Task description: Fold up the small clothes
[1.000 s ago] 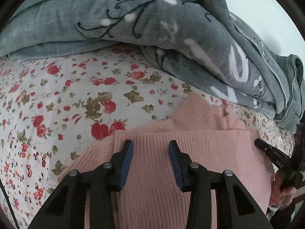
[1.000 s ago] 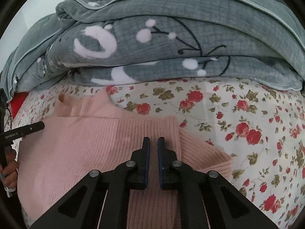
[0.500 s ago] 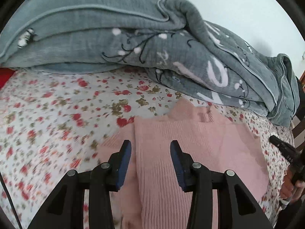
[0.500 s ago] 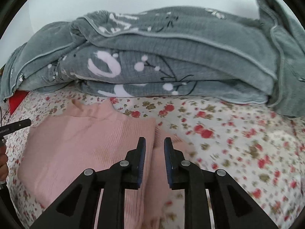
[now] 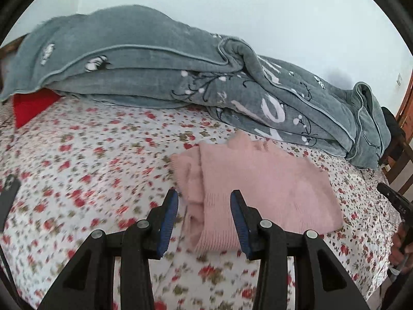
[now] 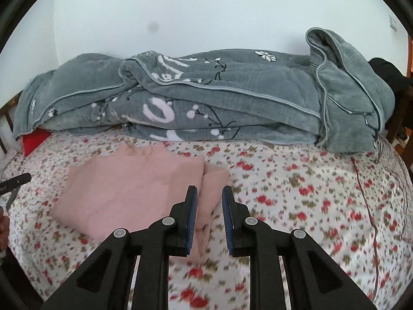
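Left wrist view is showing the pink sweater [image 5: 260,193] lying ahead, hem nearest; left hand-held gripper [image 5: 204,222] and right hand-held gripper [image 6: 209,219] are both hovering parted, holding nothing.

Your pink sweater [image 5: 260,186] is a soft, matt rib knit, its ribbing finest at the hem nearest you. Beneath it, the floral bedsheet [image 6: 296,193] is thin printed cotton-like cloth, matt and lightly creased. The grey blanket [image 6: 232,98] behind shows a plush, quilted fleece face with smooth piped edging. Your left gripper [image 5: 204,217] and right gripper [image 6: 209,211] are matt black moulded plastic with bright metal screw heads; the pads [image 5: 169,222] look like blue ridged rubber. The wall [image 6: 206,13] is smooth, matt paint.
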Motion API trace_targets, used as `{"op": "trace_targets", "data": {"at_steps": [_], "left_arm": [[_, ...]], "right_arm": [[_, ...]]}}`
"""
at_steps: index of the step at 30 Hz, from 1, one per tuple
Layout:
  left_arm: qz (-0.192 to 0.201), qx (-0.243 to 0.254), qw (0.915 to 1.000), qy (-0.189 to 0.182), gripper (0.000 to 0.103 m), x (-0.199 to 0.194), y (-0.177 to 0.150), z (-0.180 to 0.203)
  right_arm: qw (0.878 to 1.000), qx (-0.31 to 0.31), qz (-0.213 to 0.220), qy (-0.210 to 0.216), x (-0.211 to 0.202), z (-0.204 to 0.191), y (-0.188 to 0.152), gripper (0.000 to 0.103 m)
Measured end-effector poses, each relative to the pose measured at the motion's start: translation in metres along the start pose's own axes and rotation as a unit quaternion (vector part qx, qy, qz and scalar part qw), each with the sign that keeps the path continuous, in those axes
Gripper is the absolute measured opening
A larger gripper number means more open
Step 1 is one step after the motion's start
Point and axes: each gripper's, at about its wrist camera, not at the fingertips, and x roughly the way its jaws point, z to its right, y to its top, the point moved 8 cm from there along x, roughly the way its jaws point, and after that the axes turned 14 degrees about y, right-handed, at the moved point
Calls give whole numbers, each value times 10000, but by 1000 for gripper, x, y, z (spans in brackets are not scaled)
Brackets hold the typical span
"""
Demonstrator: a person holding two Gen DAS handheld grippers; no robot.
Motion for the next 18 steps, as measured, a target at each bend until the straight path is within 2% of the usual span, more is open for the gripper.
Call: {"op": "trace_targets", "data": {"at_steps": [5, 10, 18], "left_arm": [[-36, -11, 9996, -280, 40, -24, -17, 3], [86, 172, 9996, -188, 40, -49, -31, 13], [279, 300, 9991, -60, 40, -76, -44, 22]], "right_arm": [[9997, 17, -101, 213, -24, -18, -24, 19], [9989, 127, -116, 435, -40, -33, -46, 19], [9982, 188, -162, 548, -56, -44, -66, 19]]}}
